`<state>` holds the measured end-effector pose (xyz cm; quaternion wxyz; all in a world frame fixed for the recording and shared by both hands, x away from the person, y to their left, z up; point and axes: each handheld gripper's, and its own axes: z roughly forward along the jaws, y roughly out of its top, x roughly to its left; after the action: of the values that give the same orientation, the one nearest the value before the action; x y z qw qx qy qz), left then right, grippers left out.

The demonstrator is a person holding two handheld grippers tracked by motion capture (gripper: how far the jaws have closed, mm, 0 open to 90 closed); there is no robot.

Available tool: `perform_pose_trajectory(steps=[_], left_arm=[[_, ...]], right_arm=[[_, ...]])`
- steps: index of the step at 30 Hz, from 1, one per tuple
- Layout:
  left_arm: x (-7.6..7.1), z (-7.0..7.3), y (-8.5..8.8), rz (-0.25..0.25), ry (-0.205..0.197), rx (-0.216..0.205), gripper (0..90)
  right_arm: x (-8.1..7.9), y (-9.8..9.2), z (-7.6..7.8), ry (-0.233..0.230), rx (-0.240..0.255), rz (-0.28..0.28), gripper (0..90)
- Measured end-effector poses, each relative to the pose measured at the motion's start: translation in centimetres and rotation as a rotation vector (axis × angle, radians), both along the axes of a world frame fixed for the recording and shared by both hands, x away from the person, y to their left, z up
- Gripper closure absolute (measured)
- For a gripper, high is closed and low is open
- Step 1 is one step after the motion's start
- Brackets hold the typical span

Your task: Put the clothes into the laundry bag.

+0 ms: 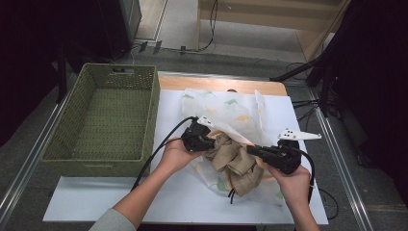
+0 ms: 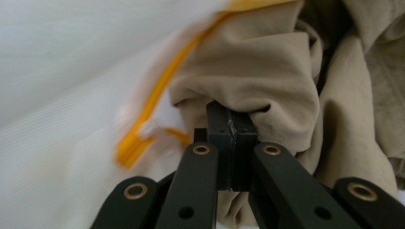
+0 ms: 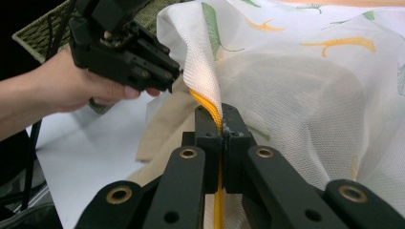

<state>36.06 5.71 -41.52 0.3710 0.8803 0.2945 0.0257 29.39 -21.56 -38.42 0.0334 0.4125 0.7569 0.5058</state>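
your right gripper (image 3: 222,125) pinches the mesh bag's (image 3: 305,95) orange edge; left gripper (image 2: 231,125) clamps the soft, limp beige cloth (image 2: 267,71) — grip folds.

The desk (image 1: 96,202) is evenly lit from above, while the room around is dark. The left gripper view is blurred on its left side, with soft shadows in the folds.
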Motion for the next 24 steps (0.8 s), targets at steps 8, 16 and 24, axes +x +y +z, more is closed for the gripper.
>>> perform_pose_trajectory(steps=[8, 16, 24], left_arm=[[-1.0, 0.2, -1.9, -0.001, -0.012, -0.062, 90.0], [-0.5, 0.5, -4.1, 0.022, -0.024, -0.082, 90.0], [0.5, 0.7, -3.7, 0.021, 0.038, -0.089, 90.0]], right_arm=[[-0.1, 0.2, 0.3, -0.001, 0.005, -0.014, 88.7], [0.0, 1.0, 0.4, -0.011, -0.003, -0.002, 88.7], [0.0, 0.6, -0.4, 0.015, -0.007, -0.001, 88.7]])
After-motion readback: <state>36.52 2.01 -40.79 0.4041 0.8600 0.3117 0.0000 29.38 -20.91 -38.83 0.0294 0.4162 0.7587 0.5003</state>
